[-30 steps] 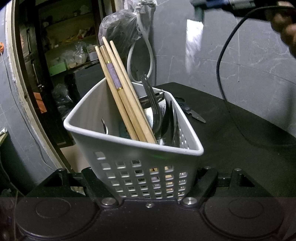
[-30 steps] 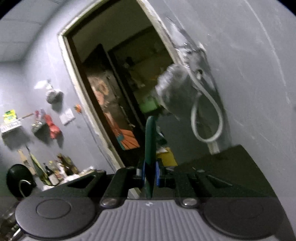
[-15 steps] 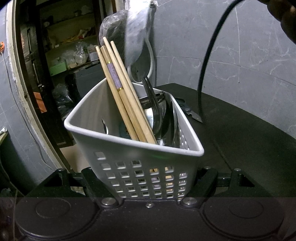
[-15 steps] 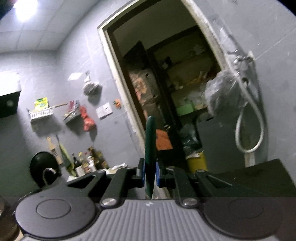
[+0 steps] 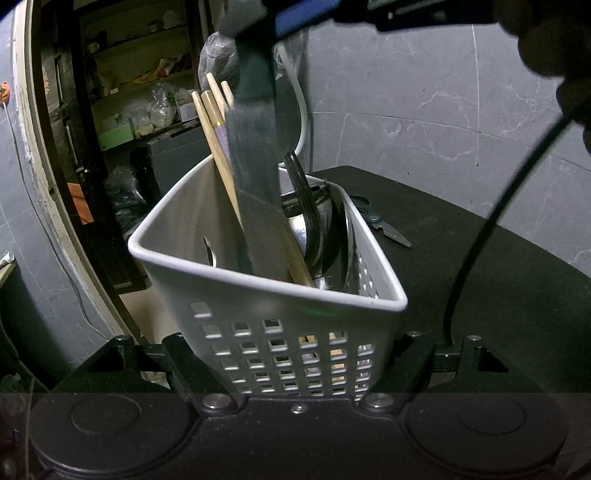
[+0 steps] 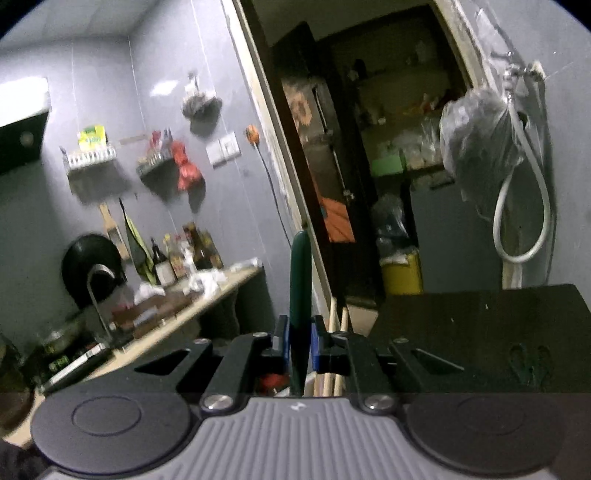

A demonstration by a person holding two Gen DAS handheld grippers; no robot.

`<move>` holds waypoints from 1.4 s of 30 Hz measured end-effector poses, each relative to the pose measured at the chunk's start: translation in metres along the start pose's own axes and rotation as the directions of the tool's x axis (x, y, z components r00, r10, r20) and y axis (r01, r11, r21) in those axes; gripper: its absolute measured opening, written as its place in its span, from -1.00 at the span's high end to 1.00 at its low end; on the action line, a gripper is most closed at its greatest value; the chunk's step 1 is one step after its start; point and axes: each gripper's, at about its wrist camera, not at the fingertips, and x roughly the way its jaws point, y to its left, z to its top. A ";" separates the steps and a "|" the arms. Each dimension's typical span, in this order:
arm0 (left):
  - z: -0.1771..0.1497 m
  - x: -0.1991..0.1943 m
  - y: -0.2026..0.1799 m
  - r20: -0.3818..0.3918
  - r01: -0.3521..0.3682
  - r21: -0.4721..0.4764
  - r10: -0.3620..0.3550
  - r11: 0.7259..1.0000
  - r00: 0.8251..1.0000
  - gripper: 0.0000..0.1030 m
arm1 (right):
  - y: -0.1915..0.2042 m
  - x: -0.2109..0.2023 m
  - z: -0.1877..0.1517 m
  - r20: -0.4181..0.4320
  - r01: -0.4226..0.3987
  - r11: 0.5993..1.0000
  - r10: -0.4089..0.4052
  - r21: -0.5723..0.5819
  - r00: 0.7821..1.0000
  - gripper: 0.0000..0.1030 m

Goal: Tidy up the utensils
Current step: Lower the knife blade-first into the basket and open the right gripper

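In the left wrist view, reading from the left edge, a doorway with cluttered shelves fills the upper left of the frame, and just right of it, at centre, stands the white perforated caddy [image 5: 266, 295], clamped at its base between the fingers of the left gripper [image 5: 299, 369]. Inside it, wooden chopsticks [image 5: 218, 147] lean toward the upper left, with a fork [image 5: 303, 192] and other steel pieces packed toward its right corner. Coming down from the top centre of the frame is a knife [image 5: 255, 166], green handle uppermost and grey blade pointing down, its tip already below the caddy's rim just beside the chopsticks. The right gripper [image 5: 306, 18] holds the handle at the top edge; in the right wrist view its blue pads are pressed together on that green handle [image 6: 300, 288], which stands upright in the middle of the frame. Further right on the dark tabletop [image 5: 480, 295], a pair of scissors [image 5: 384, 225] lies flat behind the caddy, not yet put away. What matters for the coming move is that the knife's long axis runs nearly vertical and sits directly over the caddy's open left-centre space, so it looks as though a straight descent would seat it, provided the blade stays clear of the slanted chopsticks. The right hand is plainly the one placed for that; the left only steadies the caddy.
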 end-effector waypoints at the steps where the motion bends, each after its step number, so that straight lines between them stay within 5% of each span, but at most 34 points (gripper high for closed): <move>1: 0.000 0.000 0.000 0.000 0.000 0.000 0.000 1.000 1.000 -0.54 | 0.002 0.003 -0.002 -0.016 0.010 1.000 -0.010 -0.007 1.000 0.75; 16: 0.000 0.000 0.000 0.000 0.000 0.000 0.000 1.000 1.000 -0.54 | 0.033 0.018 -0.026 -0.113 0.015 0.992 -0.029 -0.126 0.993 0.75; 42: 0.000 0.000 0.000 -0.001 0.000 -0.001 0.000 1.000 1.000 -0.54 | 0.032 0.029 -0.039 -0.176 0.039 0.988 -0.065 -0.146 0.982 0.60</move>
